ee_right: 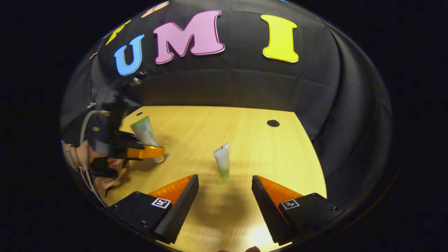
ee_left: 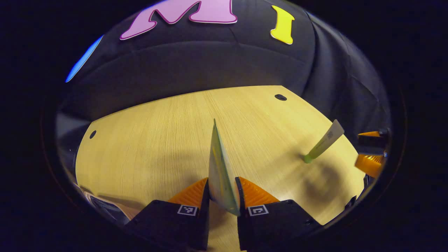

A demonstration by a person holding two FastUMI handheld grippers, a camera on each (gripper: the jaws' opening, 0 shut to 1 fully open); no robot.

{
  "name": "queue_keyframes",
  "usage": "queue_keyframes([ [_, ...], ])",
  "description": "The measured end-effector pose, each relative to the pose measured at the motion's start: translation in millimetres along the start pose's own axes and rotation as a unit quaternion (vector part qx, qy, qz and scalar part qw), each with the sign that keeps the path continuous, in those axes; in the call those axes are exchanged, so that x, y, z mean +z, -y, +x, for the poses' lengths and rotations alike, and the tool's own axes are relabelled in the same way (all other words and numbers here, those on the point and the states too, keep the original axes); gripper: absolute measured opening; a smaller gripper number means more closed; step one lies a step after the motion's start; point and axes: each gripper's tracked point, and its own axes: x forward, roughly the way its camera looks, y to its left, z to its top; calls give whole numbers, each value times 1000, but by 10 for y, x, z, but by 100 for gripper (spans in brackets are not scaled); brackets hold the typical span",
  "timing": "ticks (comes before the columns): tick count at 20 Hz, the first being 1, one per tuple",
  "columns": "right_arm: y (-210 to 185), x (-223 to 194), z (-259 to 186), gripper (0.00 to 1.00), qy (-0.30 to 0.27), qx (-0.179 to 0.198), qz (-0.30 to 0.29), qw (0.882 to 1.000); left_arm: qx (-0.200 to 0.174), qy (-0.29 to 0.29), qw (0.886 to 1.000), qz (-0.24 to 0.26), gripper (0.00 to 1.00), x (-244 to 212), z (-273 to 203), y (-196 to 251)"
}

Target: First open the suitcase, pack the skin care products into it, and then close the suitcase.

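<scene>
You have a pale wooden desk in front of you, its grain running toward the far edge. Near that far edge sit two small dark round holes: one toward the far right corner, another toward the far left corner. Behind the far edge hangs black cloth.

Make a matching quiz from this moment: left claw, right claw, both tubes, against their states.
Things:
1. left claw
2. right claw
3. larger tube
4. small green-capped tube

States:
A. open, nothing between its fingers
B. standing cap-down on the wooden table, free
C. shut on a tube
D. clamped between two fingers

Pairs: 1-C, 2-A, 3-D, 4-B
</scene>
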Motion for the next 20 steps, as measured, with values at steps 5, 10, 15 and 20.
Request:
queue_keyframes([
  [5,61,-226,744,95,-28,-5,-20,999,3,1,996,-86,34,-243,-798,216],
  [10,130,-245,928,33,-28,-16,-8,999,78,-35,991,-103,37,-688,-1647,-304],
  [15,-197,-17,507,33,-11,20,8,1000,151,-111,970,-151,38,-1197,-2105,-1278],
  [20,-1021,216,-61,33,21,81,-24,996,169,-240,943,-154,39,-1937,-2118,-1909],
])
